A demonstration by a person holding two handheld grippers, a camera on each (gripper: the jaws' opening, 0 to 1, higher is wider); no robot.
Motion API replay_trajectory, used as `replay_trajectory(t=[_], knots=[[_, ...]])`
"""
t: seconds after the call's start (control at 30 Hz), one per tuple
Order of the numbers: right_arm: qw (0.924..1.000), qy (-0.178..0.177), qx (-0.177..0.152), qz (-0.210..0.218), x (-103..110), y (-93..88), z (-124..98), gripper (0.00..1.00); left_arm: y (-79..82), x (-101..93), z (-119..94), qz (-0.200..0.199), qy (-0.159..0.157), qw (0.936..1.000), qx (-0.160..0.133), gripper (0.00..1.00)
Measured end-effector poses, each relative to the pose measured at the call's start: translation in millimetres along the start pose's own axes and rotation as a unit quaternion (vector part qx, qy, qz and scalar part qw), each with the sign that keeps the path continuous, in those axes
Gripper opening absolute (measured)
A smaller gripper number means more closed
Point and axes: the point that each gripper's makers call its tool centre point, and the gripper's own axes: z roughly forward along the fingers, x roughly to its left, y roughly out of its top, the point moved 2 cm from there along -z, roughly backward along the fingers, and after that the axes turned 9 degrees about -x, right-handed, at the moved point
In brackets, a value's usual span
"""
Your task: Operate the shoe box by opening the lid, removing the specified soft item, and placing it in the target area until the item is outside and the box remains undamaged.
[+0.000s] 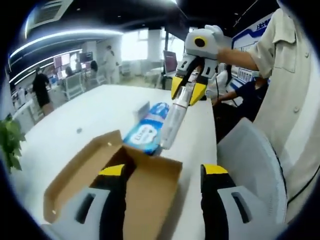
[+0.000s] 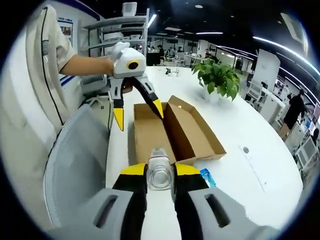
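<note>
The shoe box [image 2: 172, 132] lies open on the white bench [image 2: 260, 165]. The right gripper [image 2: 160, 175] clamps a clear plastic bottle [image 1: 172, 120] above the bench, beside a blue packet [image 1: 147, 132]. The left gripper [image 2: 137, 112] hangs wide over the box's near wall.

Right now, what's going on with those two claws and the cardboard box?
Right gripper shut on clear bottle, lifted clear. Left gripper open at shoe box; lid open. Blue pack on table beside box.
</note>
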Motion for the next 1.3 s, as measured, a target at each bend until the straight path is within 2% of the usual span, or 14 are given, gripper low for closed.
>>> replay_trajectory(t=[0.27,0.6,0.97,1.3], knots=[[0.9988,-0.007,0.039,-0.029,-48.4,-4.1,-7.0,0.17,-4.4,12.3,-20.0,-0.009,0.052,0.9986,-0.003,0.74],[0.9946,0.004,0.088,-0.056,-89.8,-9.4,0.3,0.17,-11.5,19.7,-40.8,-0.030,0.102,0.9942,-0.011,0.85],[0.9840,0.027,0.158,-0.079,-123.3,-27.8,18.0,0.17,-21.9,22.4,-68.6,-0.059,0.155,0.9859,-0.024,0.92],[0.9699,0.037,0.226,-0.082,-151.5,-51.3,31.9,0.17,-26.1,23.1,-88.5,-0.080,0.194,0.9769,-0.041,0.95]])
